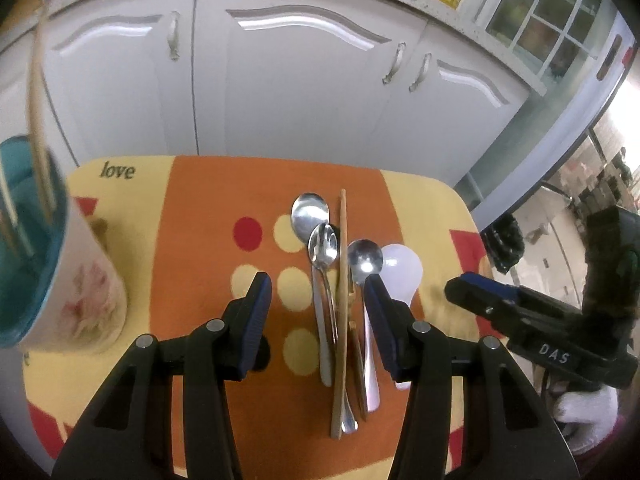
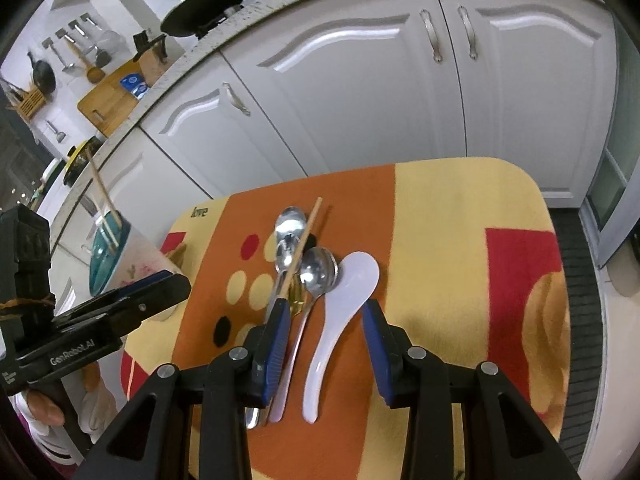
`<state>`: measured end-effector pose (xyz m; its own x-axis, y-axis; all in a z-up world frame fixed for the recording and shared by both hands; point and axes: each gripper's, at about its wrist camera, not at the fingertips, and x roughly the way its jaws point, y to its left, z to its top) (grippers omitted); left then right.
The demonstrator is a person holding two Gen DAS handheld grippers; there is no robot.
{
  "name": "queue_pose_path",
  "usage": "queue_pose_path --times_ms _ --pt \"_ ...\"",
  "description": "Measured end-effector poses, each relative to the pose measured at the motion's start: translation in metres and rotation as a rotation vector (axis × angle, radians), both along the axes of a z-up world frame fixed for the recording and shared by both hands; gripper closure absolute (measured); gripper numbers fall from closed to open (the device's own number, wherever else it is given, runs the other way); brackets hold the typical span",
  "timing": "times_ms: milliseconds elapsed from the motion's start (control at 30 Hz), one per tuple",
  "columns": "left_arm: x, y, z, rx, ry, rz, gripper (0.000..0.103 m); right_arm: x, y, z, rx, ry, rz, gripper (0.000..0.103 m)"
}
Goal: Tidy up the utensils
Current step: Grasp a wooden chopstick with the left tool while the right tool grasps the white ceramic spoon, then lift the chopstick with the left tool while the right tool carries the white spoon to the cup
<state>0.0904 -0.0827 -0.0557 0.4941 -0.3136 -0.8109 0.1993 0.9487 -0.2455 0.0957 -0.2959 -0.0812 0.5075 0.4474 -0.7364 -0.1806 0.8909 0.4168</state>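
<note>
Several utensils lie side by side on the orange and yellow mat point(image 1: 200, 208): metal spoons point(image 1: 310, 212), a wooden chopstick point(image 1: 342, 280) and a white plastic spoon point(image 1: 402, 268). A white cup with a teal inside point(image 1: 80, 296) stands at the left and holds chopsticks point(image 1: 38, 128). My left gripper point(image 1: 318, 300) is open above the metal spoons and the chopstick. My right gripper point(image 2: 326, 316) is open over the white spoon point(image 2: 344, 312), next to the metal spoons point(image 2: 318, 270) and chopstick point(image 2: 302, 246). The cup point(image 2: 132, 256) shows at the left.
White cabinet doors point(image 1: 300, 92) stand right behind the mat. The mat's right edge point(image 2: 556, 280) drops to a dark floor. The right gripper's body point(image 1: 540, 320) is at the mat's right side; the left gripper's body point(image 2: 100, 320) is by the cup.
</note>
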Motion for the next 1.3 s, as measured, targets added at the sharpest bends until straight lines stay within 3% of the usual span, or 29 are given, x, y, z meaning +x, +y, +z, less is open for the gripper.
queue_pose_path --times_ms 367,600,700,767,933,1033,1300 --pt "0.039 -0.033 -0.027 0.02 0.063 -0.087 0.056 0.033 -0.007 -0.035 0.022 0.046 0.021 0.067" --pt "0.063 -0.036 -0.047 0.03 0.124 -0.094 0.072 0.046 -0.005 -0.043 0.037 0.049 0.055 0.071" --pt "0.066 -0.038 -0.053 0.033 0.148 -0.106 0.072 0.049 -0.005 -0.047 0.044 0.055 0.063 0.073" --pt "0.067 -0.041 -0.058 0.045 0.16 -0.116 0.073 0.051 -0.004 -0.051 0.047 0.059 0.067 0.077" --pt "0.076 -0.048 -0.069 0.053 0.192 -0.118 0.089 0.054 -0.007 -0.059 0.069 0.06 0.059 0.092" --pt "0.077 -0.049 -0.069 0.047 0.191 -0.12 0.097 0.053 -0.007 -0.061 0.073 0.06 0.055 0.094" --pt "0.059 -0.026 -0.042 0.0 0.121 -0.088 0.098 0.037 -0.011 -0.034 0.087 -0.007 0.065 0.1"
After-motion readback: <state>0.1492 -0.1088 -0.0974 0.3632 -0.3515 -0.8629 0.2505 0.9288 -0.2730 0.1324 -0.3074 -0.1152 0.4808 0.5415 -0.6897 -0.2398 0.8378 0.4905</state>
